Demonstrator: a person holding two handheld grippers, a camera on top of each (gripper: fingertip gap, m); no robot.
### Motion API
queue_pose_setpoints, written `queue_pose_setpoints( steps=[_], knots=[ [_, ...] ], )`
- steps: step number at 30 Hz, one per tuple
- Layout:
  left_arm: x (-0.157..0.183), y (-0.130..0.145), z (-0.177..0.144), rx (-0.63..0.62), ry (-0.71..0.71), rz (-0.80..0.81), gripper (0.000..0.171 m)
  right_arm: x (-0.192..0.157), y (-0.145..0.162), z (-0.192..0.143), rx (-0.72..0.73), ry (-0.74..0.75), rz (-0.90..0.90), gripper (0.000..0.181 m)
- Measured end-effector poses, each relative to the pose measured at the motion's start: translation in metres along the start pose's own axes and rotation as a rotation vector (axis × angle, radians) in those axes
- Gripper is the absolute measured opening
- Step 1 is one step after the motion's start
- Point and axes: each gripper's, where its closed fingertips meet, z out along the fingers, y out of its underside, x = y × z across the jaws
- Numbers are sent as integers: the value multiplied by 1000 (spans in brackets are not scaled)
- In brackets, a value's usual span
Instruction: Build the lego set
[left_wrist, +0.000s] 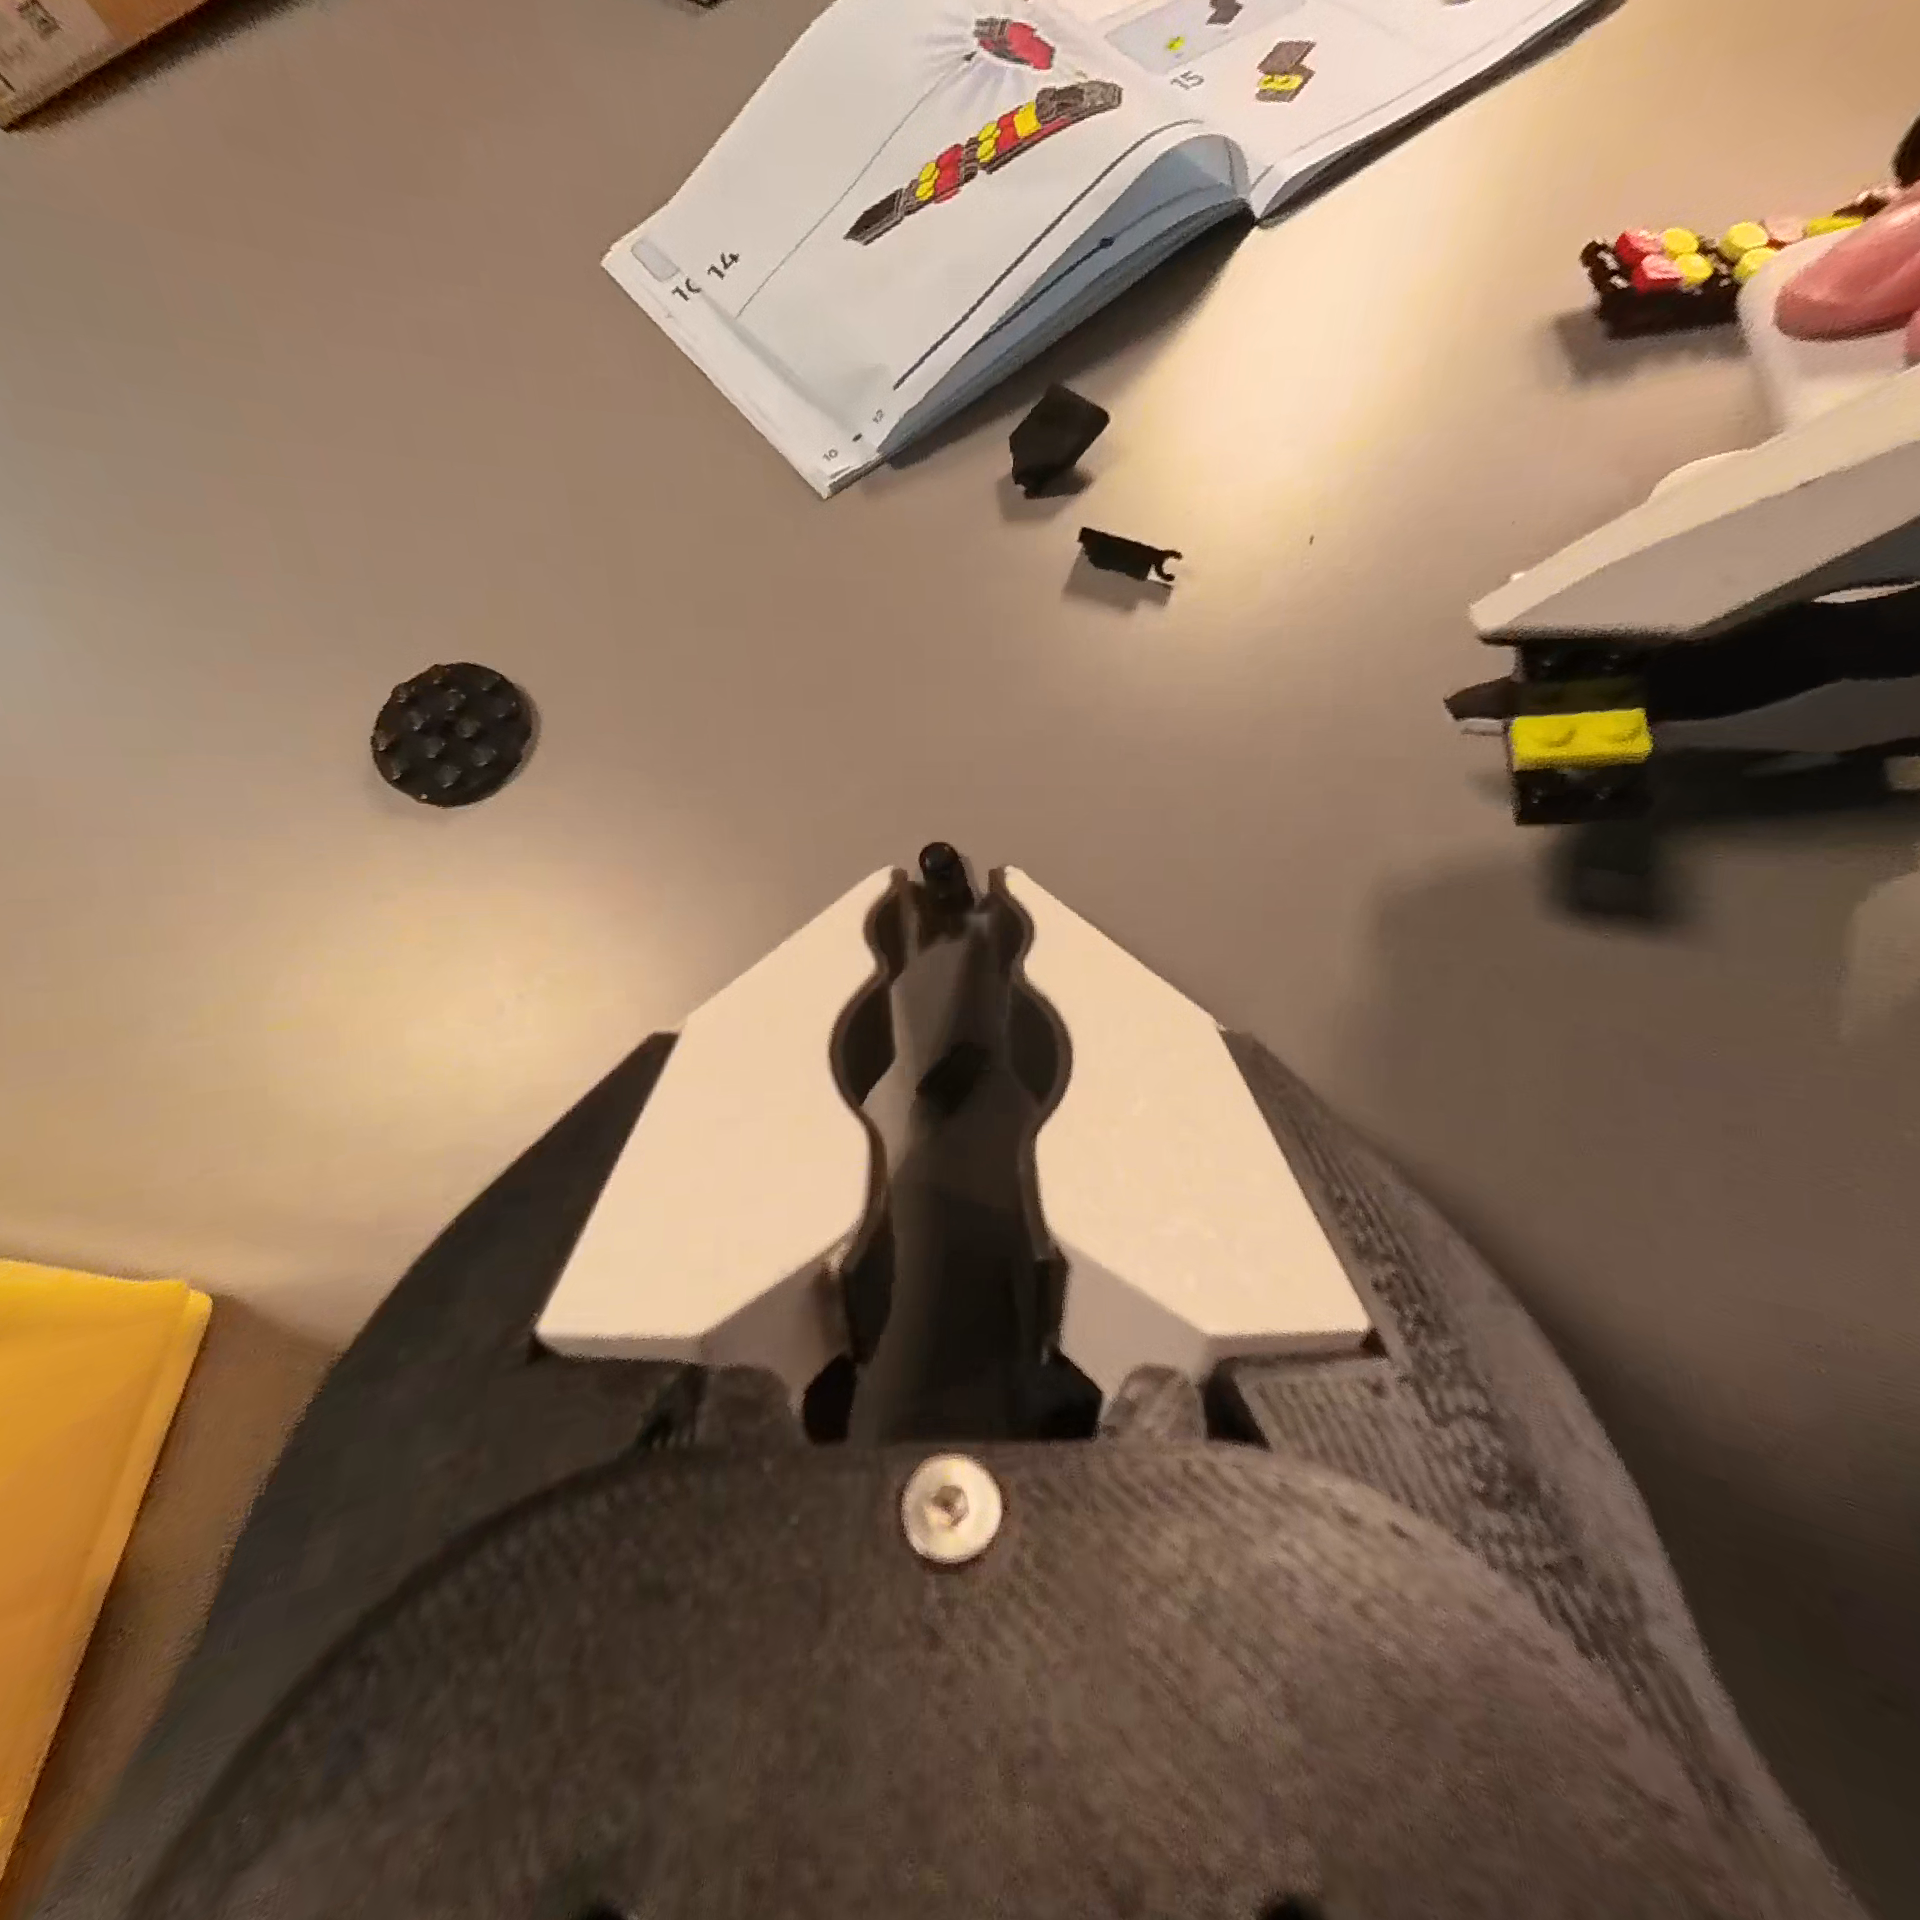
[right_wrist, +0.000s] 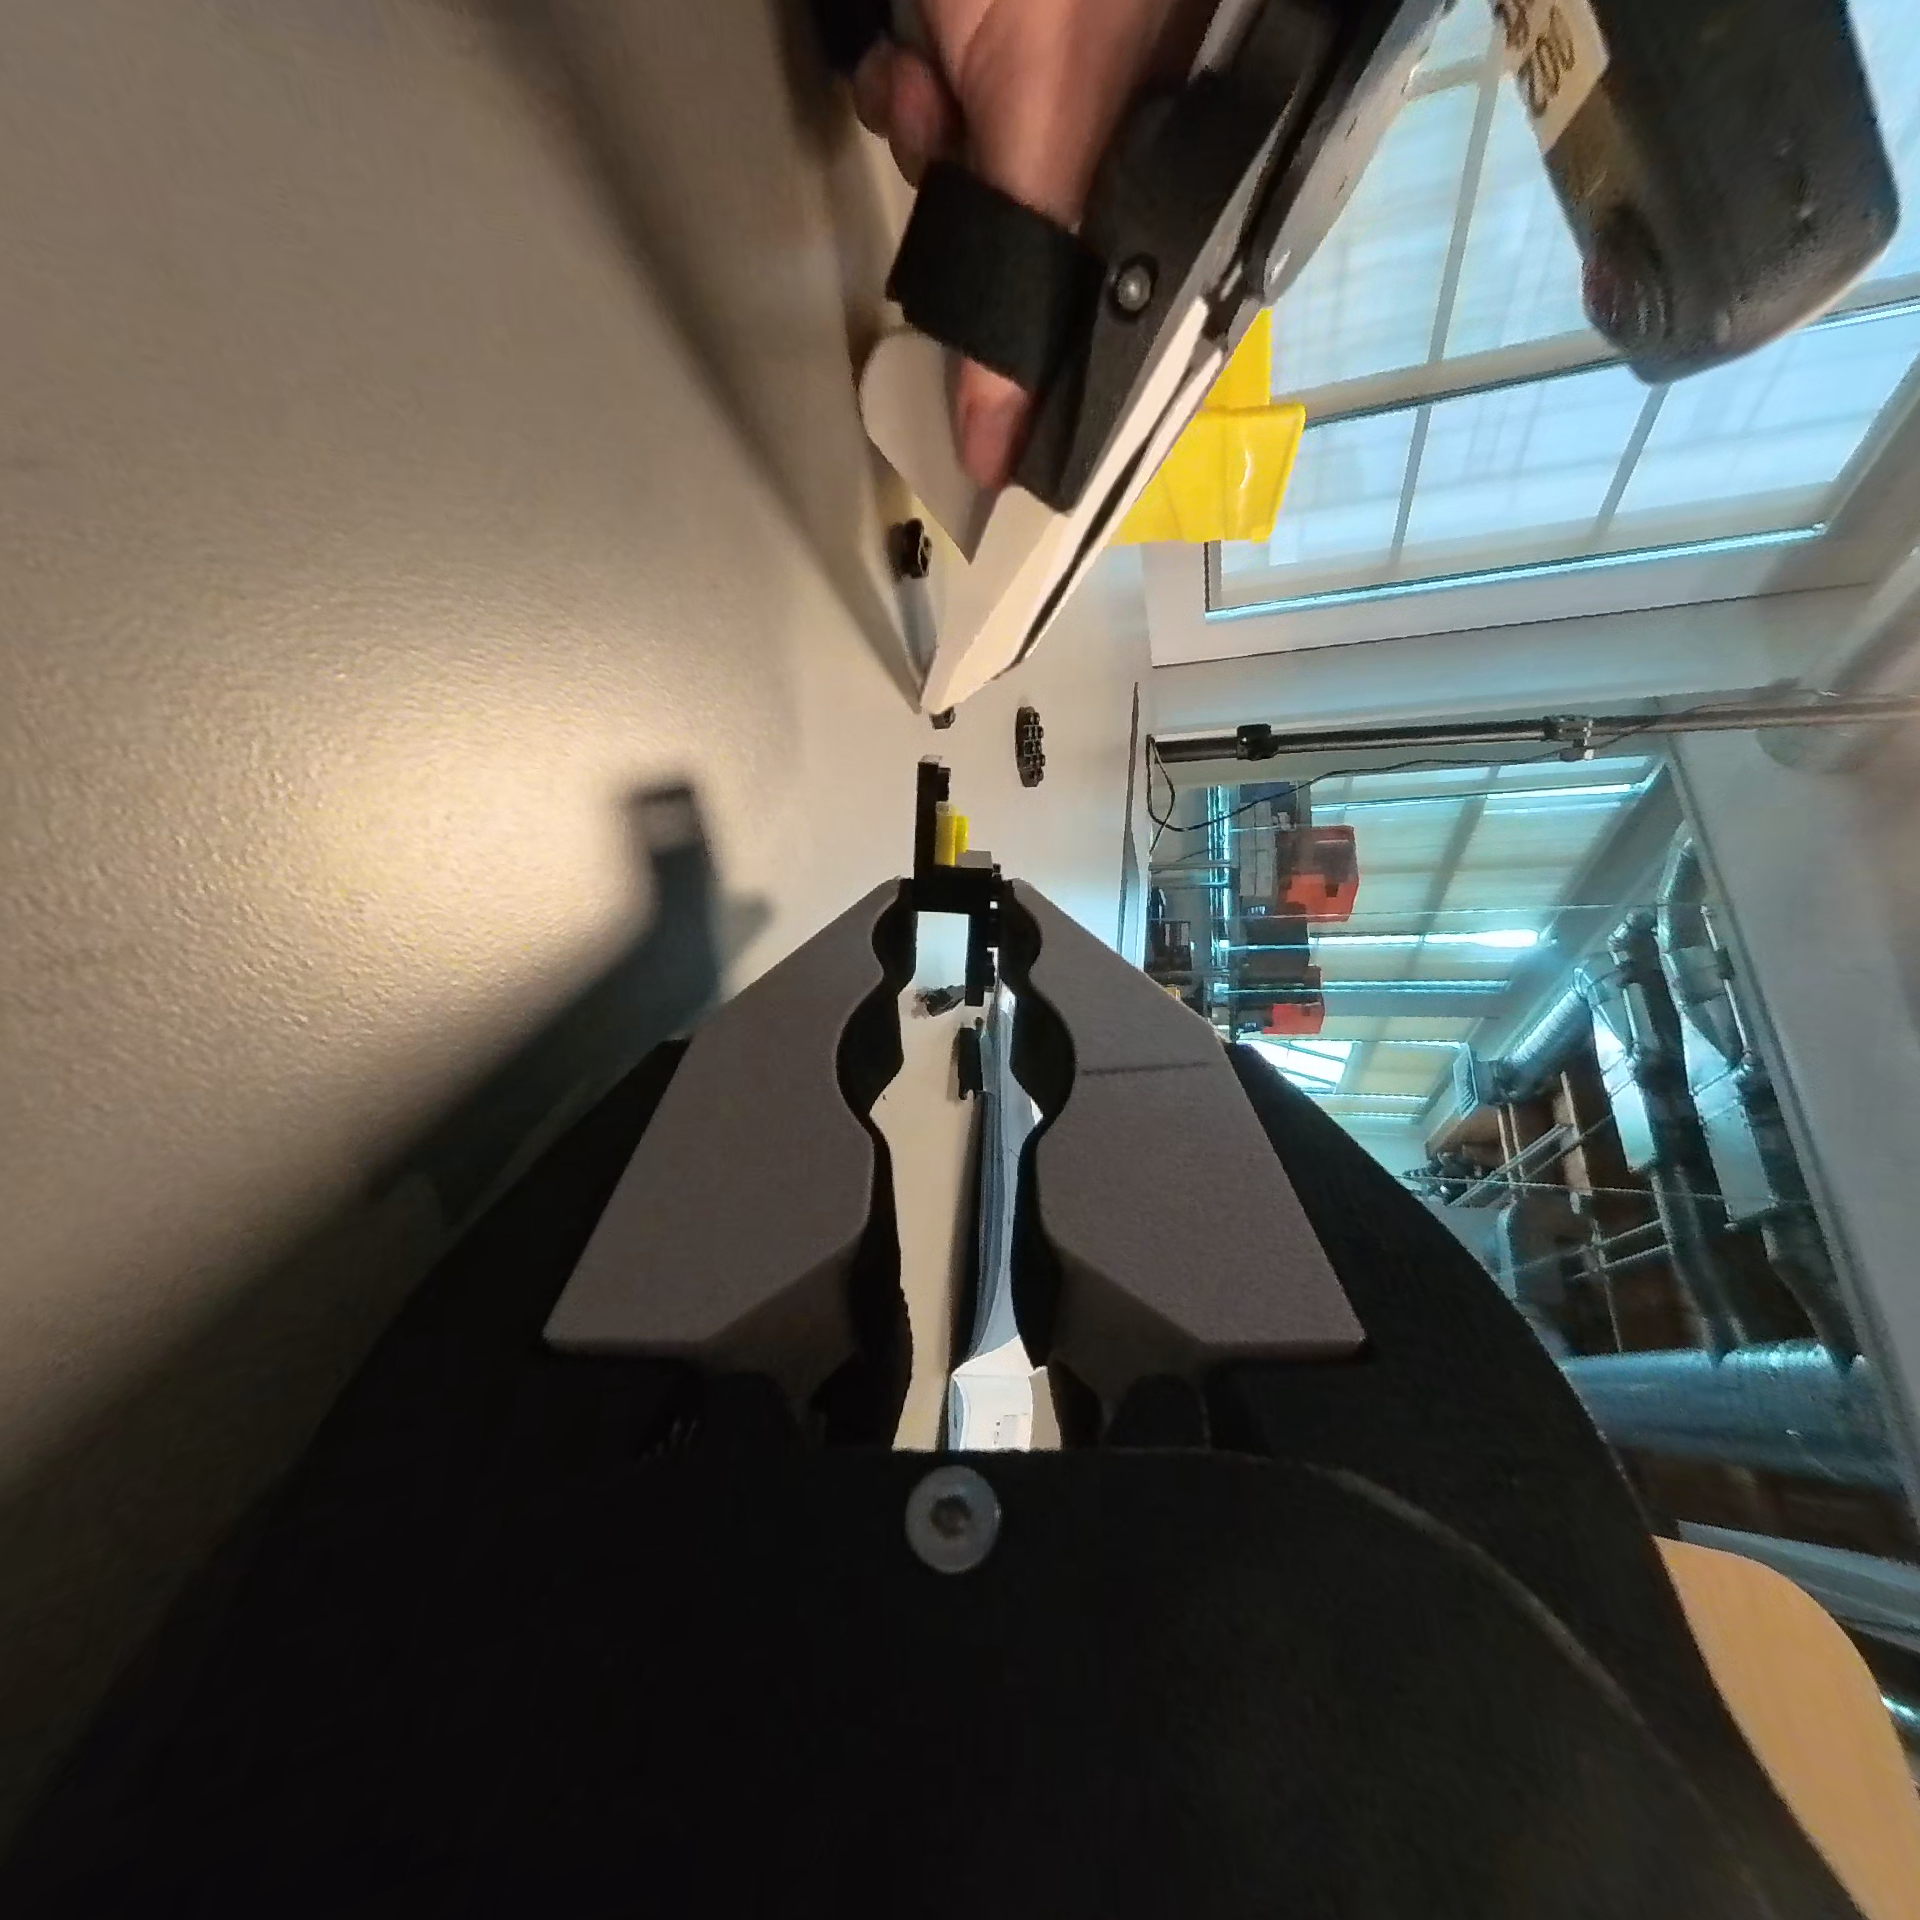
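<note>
My left gripper (left_wrist: 943, 881) is shut on a small black peg (left_wrist: 938, 868) that sticks out past its tips, just above the grey table (left_wrist: 1247, 987). My right gripper (right_wrist: 956, 891) is shut on a small black and yellow brick assembly (right_wrist: 940, 831) and holds it above the table, turned on its side. In the left wrist view the right gripper (left_wrist: 1507, 675) and this assembly (left_wrist: 1579, 743) are at the right edge. In the right wrist view the left gripper (right_wrist: 940, 698) comes in from above with the peg (right_wrist: 942, 716) close to the assembly.
An open instruction booklet (left_wrist: 935, 208) lies at the back. A round black studded plate (left_wrist: 454, 734) lies to the left, two loose black pieces (left_wrist: 1055, 436) (left_wrist: 1127, 556) near the booklet. A red, yellow and black strip build (left_wrist: 1704, 270) lies far right. A yellow bag (left_wrist: 83, 1455) lies near left. The left gripper's tips are roughly 10 cm from the right gripper's.
</note>
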Motion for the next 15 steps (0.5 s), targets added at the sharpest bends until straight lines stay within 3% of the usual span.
queue_pose_setpoints(
  steps=[7,11,15],
  knots=[
    [4,-3,-2,18,14,9,7,2,0,1,-6,8,-15,13],
    [52,-30,-24,168,212,-54,7,4,-2,1,-6,24,-41,13],
    [78,-30,-34,107,280,-5,7,6,-3,2,-2,34,-59,13]
  ],
)
